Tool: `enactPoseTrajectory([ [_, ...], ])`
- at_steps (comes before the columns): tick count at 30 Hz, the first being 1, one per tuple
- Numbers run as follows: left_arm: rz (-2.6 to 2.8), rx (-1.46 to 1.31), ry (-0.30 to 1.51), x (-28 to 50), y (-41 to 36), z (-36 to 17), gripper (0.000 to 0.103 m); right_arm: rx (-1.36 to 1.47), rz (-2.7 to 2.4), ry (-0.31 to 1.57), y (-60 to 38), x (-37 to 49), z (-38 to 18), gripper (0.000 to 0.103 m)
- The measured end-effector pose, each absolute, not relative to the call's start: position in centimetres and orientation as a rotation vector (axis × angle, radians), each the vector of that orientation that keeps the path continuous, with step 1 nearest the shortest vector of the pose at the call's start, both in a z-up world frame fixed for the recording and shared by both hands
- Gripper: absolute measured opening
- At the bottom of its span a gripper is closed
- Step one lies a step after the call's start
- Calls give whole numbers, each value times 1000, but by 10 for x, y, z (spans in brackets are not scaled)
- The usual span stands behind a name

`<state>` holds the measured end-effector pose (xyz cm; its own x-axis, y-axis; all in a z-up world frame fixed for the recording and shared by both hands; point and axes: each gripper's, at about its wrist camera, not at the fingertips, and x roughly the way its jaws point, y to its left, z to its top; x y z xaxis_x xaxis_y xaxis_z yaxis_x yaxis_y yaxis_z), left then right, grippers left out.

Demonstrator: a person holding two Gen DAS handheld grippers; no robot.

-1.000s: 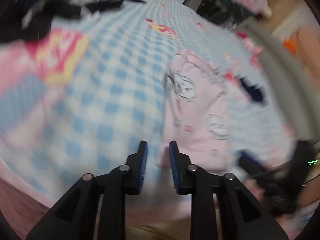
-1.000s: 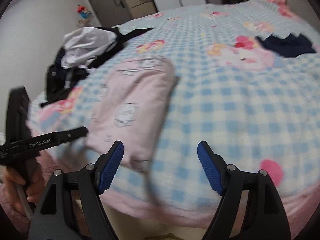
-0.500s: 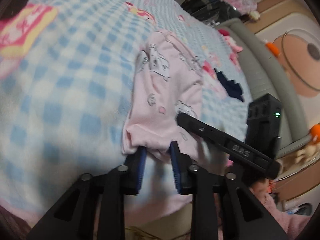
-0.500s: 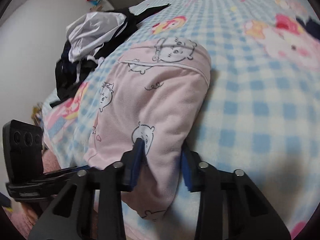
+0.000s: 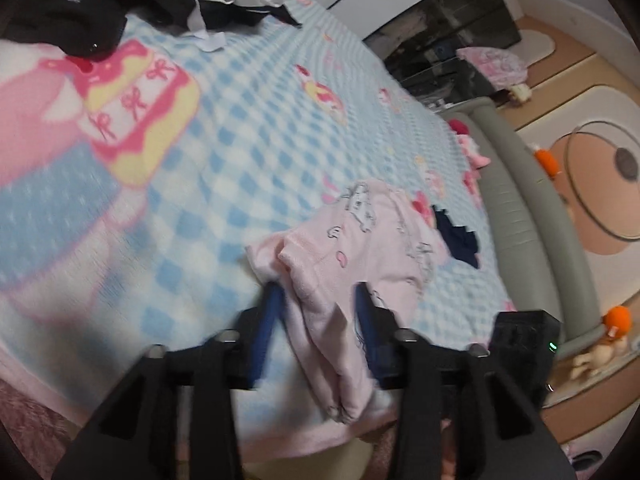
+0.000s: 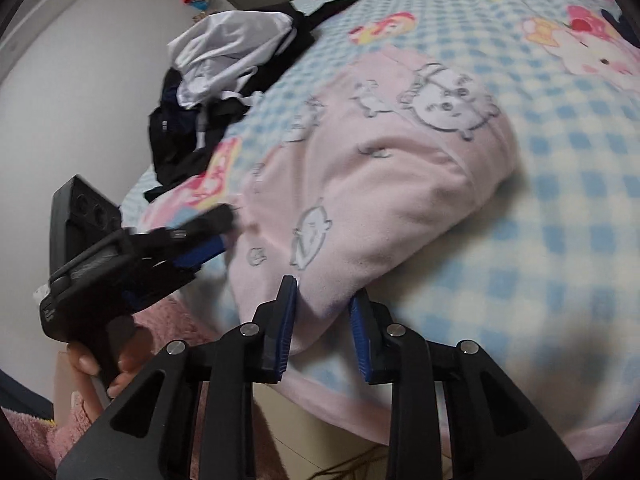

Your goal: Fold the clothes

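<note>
Pink garment (image 6: 372, 200), printed with small cartoon figures, lies folded near the front edge of the bed, on the blue-and-white checked blanket (image 5: 248, 160); its near end hangs over that edge. Half a second ago it lay longer and flatter; now its near part is bunched and drawn toward the edge. A heap of black and white clothes (image 6: 240, 64) sits toward the far left corner of the bed, and a small dark navy item (image 5: 458, 240) lies by the right edge, just beyond the pink garment.

The right gripper (image 6: 322, 320) is closed on a fold at the garment's near end, as it was half a second ago. The left gripper (image 5: 316, 316) has the garment's near left corner between its fingers; its jaws are opening, wider apart than half a second ago, and the cloth hangs loosely between them. In the right wrist view the left gripper is blurred, with a hand (image 6: 108, 364) on its grip. The garment's underside and the fold's inner layers are hidden.
</note>
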<state>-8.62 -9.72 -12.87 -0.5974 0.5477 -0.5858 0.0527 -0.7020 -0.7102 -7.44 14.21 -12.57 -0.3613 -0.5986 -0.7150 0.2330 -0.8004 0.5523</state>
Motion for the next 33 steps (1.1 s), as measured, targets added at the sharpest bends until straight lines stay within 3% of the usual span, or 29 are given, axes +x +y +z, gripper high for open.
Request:
enactPoseTrajectory([
  [2, 2339, -1217, -1009, -83, -94, -133, 54, 1383, -2235, -463, 151, -74, -124, 45],
  [6, 2340, -1270, -950, -88, -81, -145, 54, 1420, -2432, -247, 165, -80, -112, 51],
  [9, 2354, -1278, -894, -92, -71, -148, 53, 1443, -2478, -196, 173, -91, -111, 52],
  [13, 2354, -1262, -879, -90, -71, -148, 53, 1432, -2522, -100, 172, -107, -103, 61],
  [19, 2349, -1248, -881, -91, -72, -150, 52, 1441, -2518, 85, 147, -131, -99, 61],
  [24, 2384, -1244, -829, -92, -70, -148, 39, 1401, -2571, 200, 136, -132, -86, 61],
  [28, 2391, -1247, -834, -93, -71, -148, 34, 1321, -2593, 246, 131, -125, -68, 61],
  [30, 2407, -1239, -819, -93, -72, -146, 30, 1263, -2585, 244, 128, -122, -57, 66],
  [32, 2424, -1224, -796, -91, -73, -144, 30, 1211, -2561, 240, 125, -124, -51, 87],
  [33, 2432, -1219, -783, -91, -72, -142, 29, 1207, -2544, 245, 122, -128, -53, 91],
])
